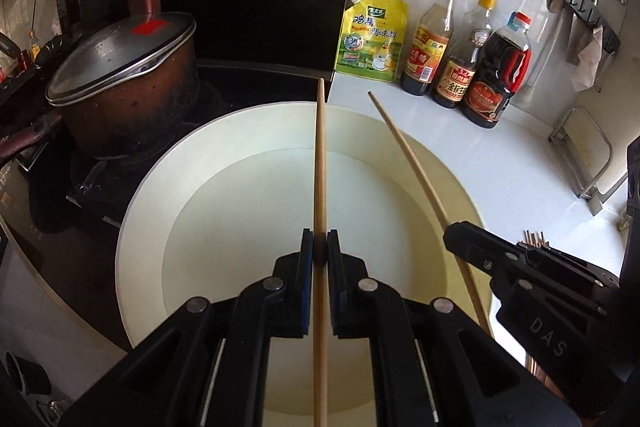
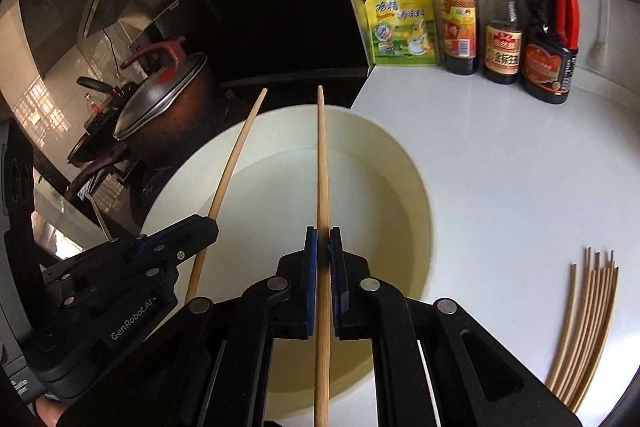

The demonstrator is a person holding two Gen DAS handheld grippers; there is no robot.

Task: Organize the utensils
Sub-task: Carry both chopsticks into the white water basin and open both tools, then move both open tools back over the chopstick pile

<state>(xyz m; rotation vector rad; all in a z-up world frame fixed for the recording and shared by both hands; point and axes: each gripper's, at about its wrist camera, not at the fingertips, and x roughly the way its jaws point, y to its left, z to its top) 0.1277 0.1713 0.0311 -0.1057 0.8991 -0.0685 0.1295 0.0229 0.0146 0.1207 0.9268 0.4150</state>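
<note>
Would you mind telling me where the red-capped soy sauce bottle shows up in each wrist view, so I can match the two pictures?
Left wrist view: the red-capped soy sauce bottle stands right of centre, rightmost in the row of three bottles, nearest the camera.
Right wrist view: the same bottle stands at upper right, again rightmost in the row.
Shared landmark: the yellow seasoning pouch at the row's left end.

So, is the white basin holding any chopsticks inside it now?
No: the white basin shows only its bare inside, and the two chopsticks above it are each clamped in a tool, left tool and right tool.
</note>
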